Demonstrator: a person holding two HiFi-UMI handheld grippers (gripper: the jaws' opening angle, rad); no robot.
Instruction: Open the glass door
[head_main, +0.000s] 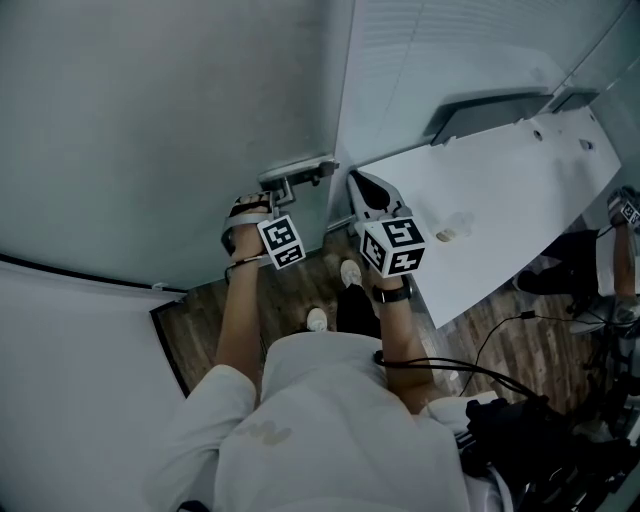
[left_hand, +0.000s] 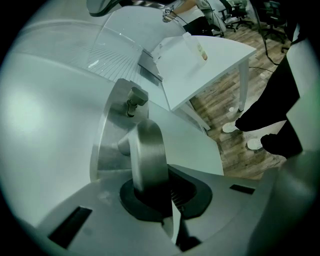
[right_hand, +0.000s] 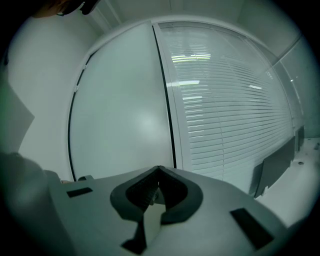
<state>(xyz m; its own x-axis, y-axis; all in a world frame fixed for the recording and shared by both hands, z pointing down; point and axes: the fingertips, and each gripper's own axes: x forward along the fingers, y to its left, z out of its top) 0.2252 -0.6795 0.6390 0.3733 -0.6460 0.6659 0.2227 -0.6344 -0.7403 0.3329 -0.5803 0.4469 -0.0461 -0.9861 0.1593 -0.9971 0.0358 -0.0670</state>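
my left claw pinches the brushed-metal lever handle of the frosted glass door, right claw pressed together empty; next, i reckon, lever down and swing.

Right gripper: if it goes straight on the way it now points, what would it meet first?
Most likely the frosted glass door, near the black seam beside the blinds. Nothing shows between the right gripper, jaws shut and empty, and that pane; the depth is unclear.

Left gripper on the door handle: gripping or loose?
Gripping: the left gripper has its jaws shut round the metal door handle, which sits in their padded hollow.
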